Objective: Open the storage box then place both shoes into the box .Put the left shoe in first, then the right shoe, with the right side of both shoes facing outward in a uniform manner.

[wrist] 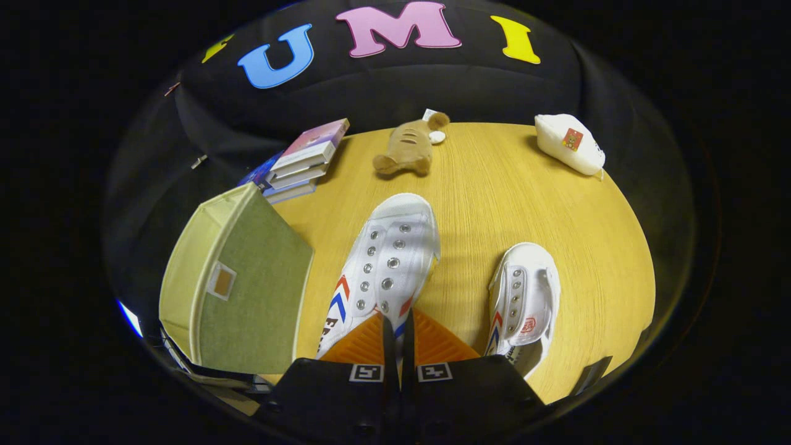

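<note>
Your gripper has its two fingers almost together, pinching the rear part of the left shoe, which points away toward 12 o'clock. The right shoe lies on the wooden table at about 2 o'clock from the fingers, apart from the first shoe. The green storage box stands at 9 o'clock, near the held shoe, with a stack of books beyond it at 11 o'clock.

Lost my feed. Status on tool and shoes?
Tool shut on near shoe. Other shoe beside it on table. Green storage box to the side. Nothing in the way.
</note>
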A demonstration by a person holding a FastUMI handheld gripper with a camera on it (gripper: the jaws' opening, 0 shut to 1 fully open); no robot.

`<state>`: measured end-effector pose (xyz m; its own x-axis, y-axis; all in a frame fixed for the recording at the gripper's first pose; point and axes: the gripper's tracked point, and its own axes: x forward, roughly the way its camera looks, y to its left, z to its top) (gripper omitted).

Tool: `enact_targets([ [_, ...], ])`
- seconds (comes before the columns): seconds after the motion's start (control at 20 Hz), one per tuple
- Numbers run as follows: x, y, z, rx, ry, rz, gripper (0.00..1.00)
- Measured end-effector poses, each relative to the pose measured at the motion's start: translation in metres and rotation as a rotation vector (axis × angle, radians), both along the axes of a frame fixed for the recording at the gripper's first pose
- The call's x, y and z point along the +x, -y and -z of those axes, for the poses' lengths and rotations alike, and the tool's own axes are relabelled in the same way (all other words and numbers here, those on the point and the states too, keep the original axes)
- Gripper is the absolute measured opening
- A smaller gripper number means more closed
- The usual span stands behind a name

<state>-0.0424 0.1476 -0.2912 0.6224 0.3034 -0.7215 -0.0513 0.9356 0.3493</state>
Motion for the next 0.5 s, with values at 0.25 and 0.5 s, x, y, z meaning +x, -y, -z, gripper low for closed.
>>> enact_targets([
  [0.25, 0.005, -0.029, -0.073, 0.064, 0.069, -0.043, 0.05],
  [0.5, 0.009, -0.089, -0.128, 0.171, 0.074, -0.103, 0.05],
])
